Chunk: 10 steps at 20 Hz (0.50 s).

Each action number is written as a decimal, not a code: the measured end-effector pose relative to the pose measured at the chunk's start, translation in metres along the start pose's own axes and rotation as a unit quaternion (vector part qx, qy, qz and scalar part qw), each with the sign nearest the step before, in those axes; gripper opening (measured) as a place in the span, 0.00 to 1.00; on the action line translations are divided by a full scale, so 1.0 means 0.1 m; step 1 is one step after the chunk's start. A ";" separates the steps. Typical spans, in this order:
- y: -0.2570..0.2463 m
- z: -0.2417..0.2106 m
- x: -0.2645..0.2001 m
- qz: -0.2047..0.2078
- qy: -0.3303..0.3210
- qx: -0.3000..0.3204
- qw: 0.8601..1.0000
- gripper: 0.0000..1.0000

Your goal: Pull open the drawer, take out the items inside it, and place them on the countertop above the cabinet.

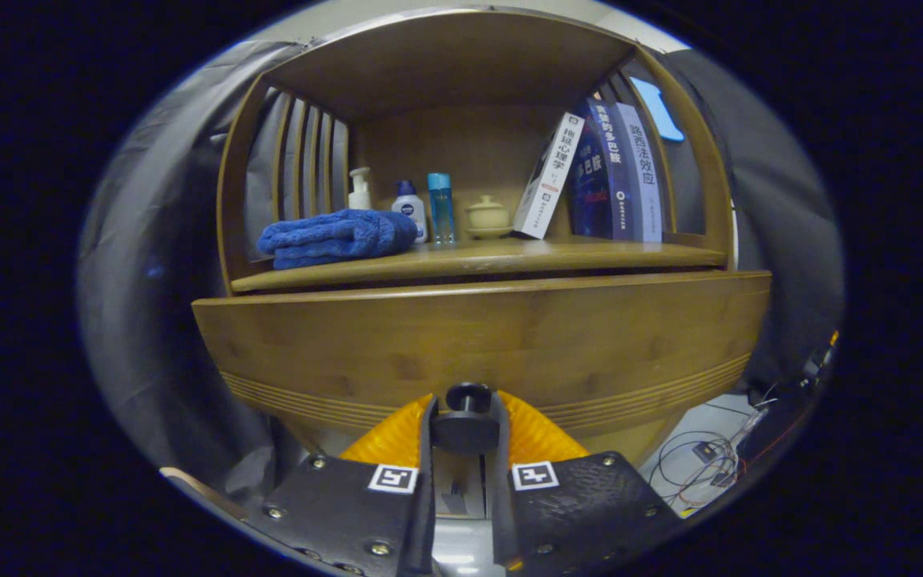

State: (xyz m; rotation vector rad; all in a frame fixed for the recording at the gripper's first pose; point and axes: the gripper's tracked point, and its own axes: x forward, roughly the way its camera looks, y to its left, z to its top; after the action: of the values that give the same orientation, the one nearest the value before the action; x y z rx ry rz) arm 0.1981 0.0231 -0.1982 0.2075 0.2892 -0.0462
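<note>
I am clamping my tongs (465,421) narrowly on the dark round drawer knob (466,398), both fingers pressing its sides. The wooden drawer front (477,336) is sitting just beyond them, below the worktop (509,258) carrying a folded blue towel (333,237), bottles (421,207) and books (602,178).

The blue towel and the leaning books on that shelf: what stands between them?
In the gripper view, between the blue towel and the books stand three bottles and a small lidded pot on a saucer.
</note>
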 end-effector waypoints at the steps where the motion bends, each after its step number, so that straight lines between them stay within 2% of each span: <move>1: 0.00 -0.02 -0.10 0.000 0.000 -0.003 1.000 0.29; 10: 0.02 -0.28 -0.83 0.005 0.018 0.003 1.000 0.29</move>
State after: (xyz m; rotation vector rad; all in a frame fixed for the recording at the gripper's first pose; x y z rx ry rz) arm 0.1114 0.0320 -0.2005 0.2163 0.3247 -0.0336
